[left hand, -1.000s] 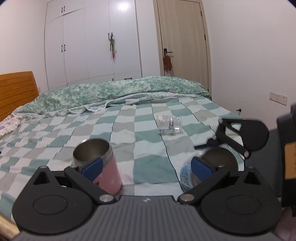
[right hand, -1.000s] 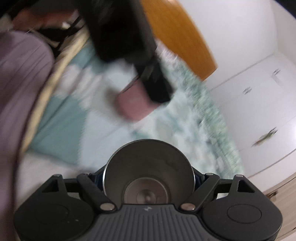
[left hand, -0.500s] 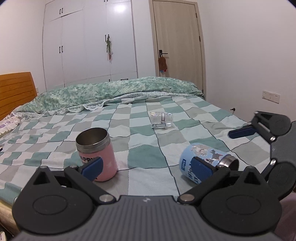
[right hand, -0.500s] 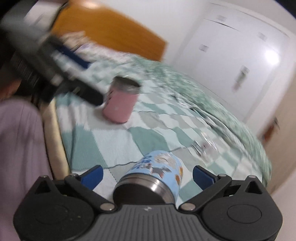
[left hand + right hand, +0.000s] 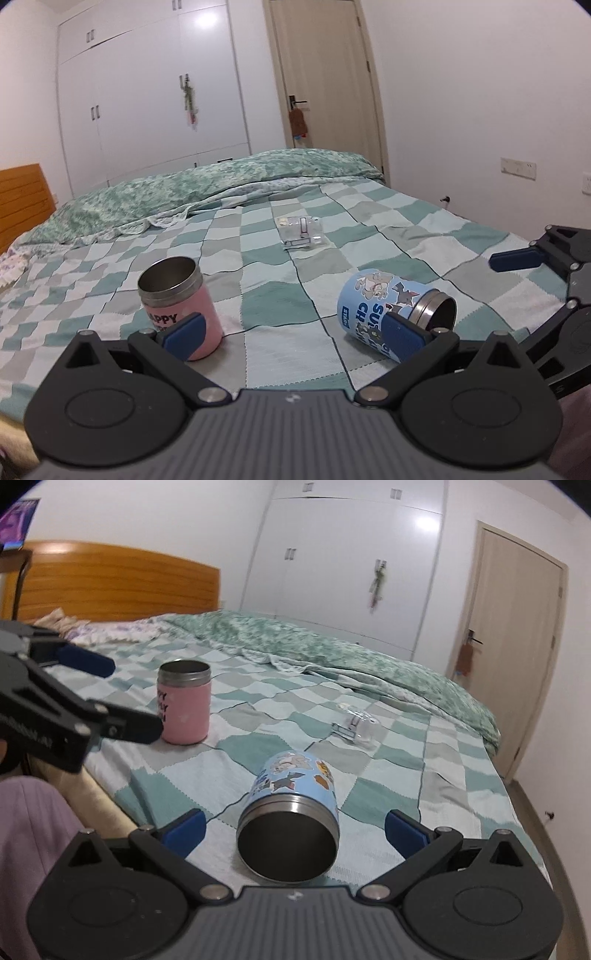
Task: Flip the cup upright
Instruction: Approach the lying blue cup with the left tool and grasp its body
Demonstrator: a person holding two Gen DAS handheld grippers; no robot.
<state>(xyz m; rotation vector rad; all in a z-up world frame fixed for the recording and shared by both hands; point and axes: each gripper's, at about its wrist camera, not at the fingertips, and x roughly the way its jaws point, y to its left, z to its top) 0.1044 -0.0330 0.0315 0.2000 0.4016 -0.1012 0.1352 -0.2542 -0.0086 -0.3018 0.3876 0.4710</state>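
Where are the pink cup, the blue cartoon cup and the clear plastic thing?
pink cup point(image 5: 186, 716), right wrist view, side wall.
blue cartoon cup point(image 5: 295, 779), right wrist view, printed side.
clear plastic thing point(image 5: 301, 230), left wrist view, middle.

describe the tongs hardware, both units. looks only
Both tongs match: left, right. Matte black linkage arms with silver pivot pins, round black discs at each side, a grey ribbed centre body bearing a small white logo, and blue fingers. The left unit's side carries white lettering, unreadable. No cables visible. Mauve ribbed clothing shows beside them.
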